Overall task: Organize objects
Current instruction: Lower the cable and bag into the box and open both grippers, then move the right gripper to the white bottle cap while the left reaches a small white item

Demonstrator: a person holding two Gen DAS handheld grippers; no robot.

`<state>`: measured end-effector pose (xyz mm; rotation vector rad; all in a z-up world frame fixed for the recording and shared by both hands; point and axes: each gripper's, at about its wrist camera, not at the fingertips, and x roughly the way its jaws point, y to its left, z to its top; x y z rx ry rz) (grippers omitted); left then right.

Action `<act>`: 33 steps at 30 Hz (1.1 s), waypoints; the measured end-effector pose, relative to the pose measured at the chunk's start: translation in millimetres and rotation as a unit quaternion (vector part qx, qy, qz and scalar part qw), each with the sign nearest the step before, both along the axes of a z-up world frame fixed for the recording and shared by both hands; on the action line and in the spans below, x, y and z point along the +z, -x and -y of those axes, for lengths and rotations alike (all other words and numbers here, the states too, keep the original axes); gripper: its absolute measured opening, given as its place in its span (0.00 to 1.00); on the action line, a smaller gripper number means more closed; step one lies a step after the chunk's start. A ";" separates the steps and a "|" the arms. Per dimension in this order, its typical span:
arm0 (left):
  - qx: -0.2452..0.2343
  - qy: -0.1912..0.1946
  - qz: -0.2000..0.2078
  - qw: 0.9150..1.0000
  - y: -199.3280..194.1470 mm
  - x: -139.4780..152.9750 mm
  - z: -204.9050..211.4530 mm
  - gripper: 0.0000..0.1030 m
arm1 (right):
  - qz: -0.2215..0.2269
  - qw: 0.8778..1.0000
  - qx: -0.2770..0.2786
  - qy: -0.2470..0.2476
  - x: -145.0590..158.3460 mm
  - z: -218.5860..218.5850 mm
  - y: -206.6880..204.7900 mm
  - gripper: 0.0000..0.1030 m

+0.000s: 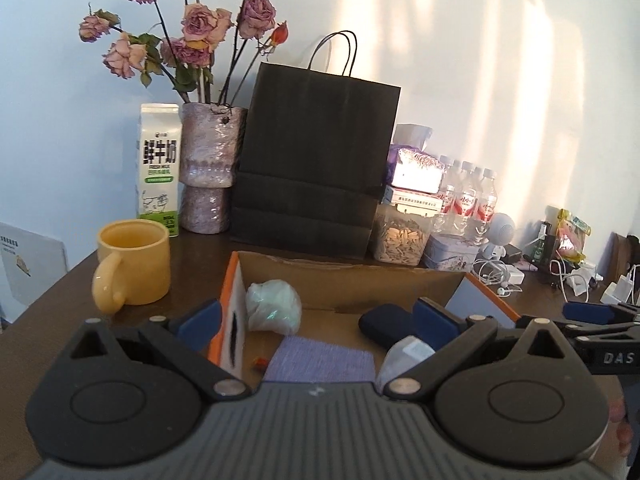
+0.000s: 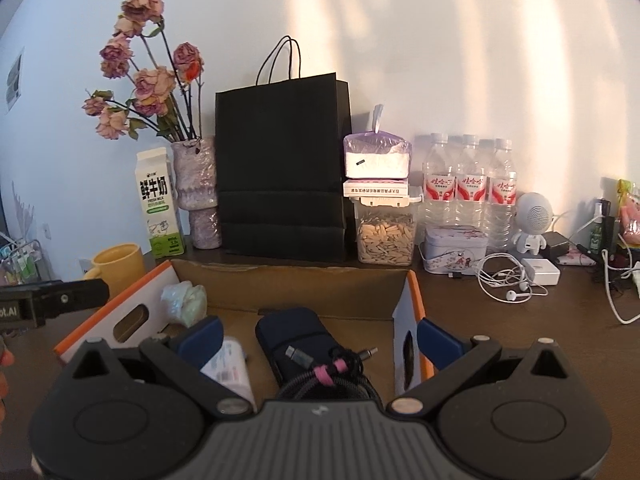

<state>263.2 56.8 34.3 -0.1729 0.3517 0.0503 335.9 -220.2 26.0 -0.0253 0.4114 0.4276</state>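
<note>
Cardboard box (image 2: 288, 280) sits open in front of me, already holding a dark case (image 2: 296, 336), a coiled cable (image 2: 332, 376), a purple cloth (image 1: 320, 360) and a pale bag (image 1: 272, 304). I hold both grippers, left (image 1: 320, 320) and right (image 2: 320, 336), spread and empty over it. Mug (image 1: 132, 260), black bag (image 2: 280, 168) and earphones (image 2: 504, 280) crowd the table around.

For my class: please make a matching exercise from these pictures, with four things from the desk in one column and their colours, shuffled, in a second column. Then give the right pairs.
Things:
1. mug
2. paper bag
3. earphones
4. folded cloth in the cardboard box

Colours:
A. white
B. purple
C. yellow
D. black

Pairs: 1-C, 2-D, 3-A, 4-B
</note>
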 end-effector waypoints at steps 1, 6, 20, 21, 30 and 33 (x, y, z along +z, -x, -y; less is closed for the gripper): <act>0.002 -0.001 -0.001 1.000 4.0 0.1 -1.0 1.00 | 0.000 1.000 0.001 0.002 -0.1 1.3 4.5 1.00; 0.007 -0.004 -0.008 1.000 27.5 -0.6 -7.1 1.00 | -0.005 1.000 0.005 0.014 -4.8 9.4 32.4 1.00; 0.009 -0.021 -0.049 0.999 91.7 -21.4 -21.7 1.00 | -0.038 0.998 0.019 0.034 -33.3 28.2 100.3 1.00; 0.008 -0.024 -0.054 0.998 96.1 -24.3 -22.5 1.00 | -0.042 0.998 0.020 0.036 -35.7 29.3 104.8 1.00; 0.007 -0.029 -0.103 0.994 124.6 -51.1 -33.1 1.00 | -0.064 0.996 0.033 0.046 -52.2 27.8 130.9 1.00; -0.005 -0.031 -0.115 0.993 131.1 -59.3 -29.3 1.00 | -0.069 0.996 0.031 0.045 -55.0 28.0 133.3 1.00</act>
